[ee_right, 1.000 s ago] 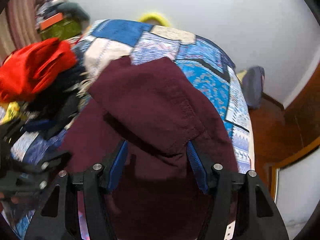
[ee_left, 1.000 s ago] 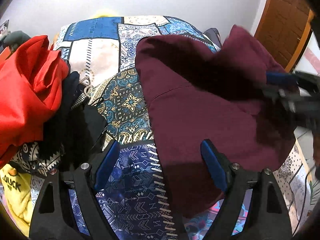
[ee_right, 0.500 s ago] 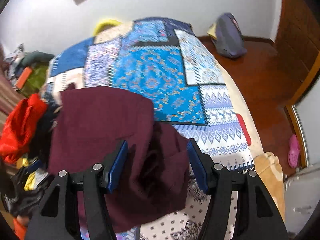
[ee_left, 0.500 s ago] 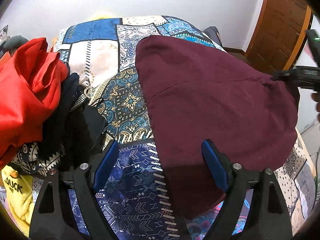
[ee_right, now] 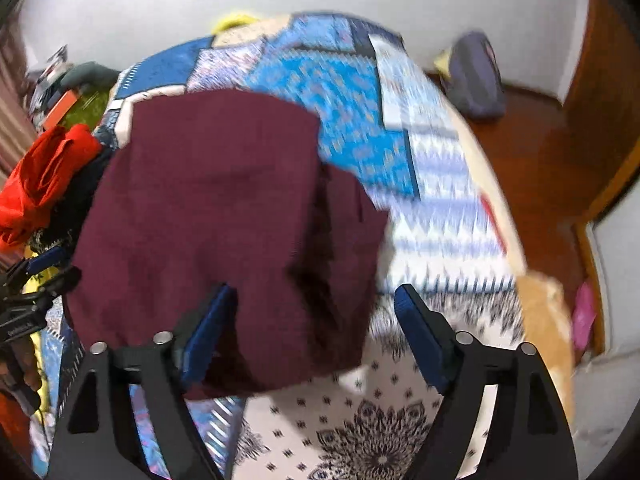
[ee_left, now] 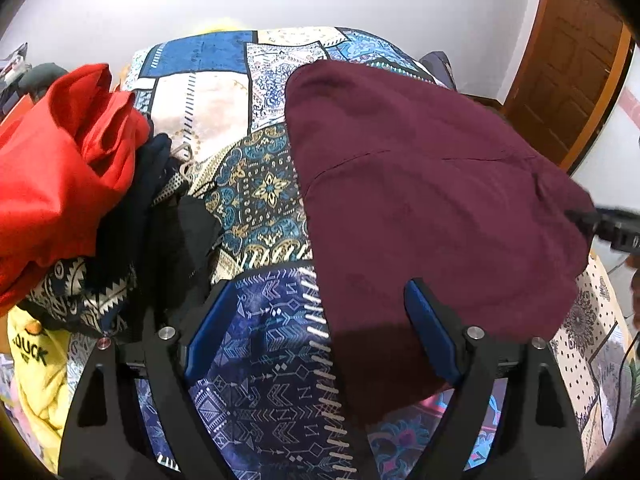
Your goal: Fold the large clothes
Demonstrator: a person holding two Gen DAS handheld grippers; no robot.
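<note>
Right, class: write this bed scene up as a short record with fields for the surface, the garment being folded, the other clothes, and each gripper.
Surface: bed with a patchwork blue cover
Garment: maroon garment, lying on the cover, partly folded
Other clothes: heap at the left, red cloth on top, dark clothes and a yellow piece below
Left gripper: open, nothing between its fingers, over the maroon garment's near edge
Right gripper: open, has just been opening, pads clear of the garment beneath it
</note>
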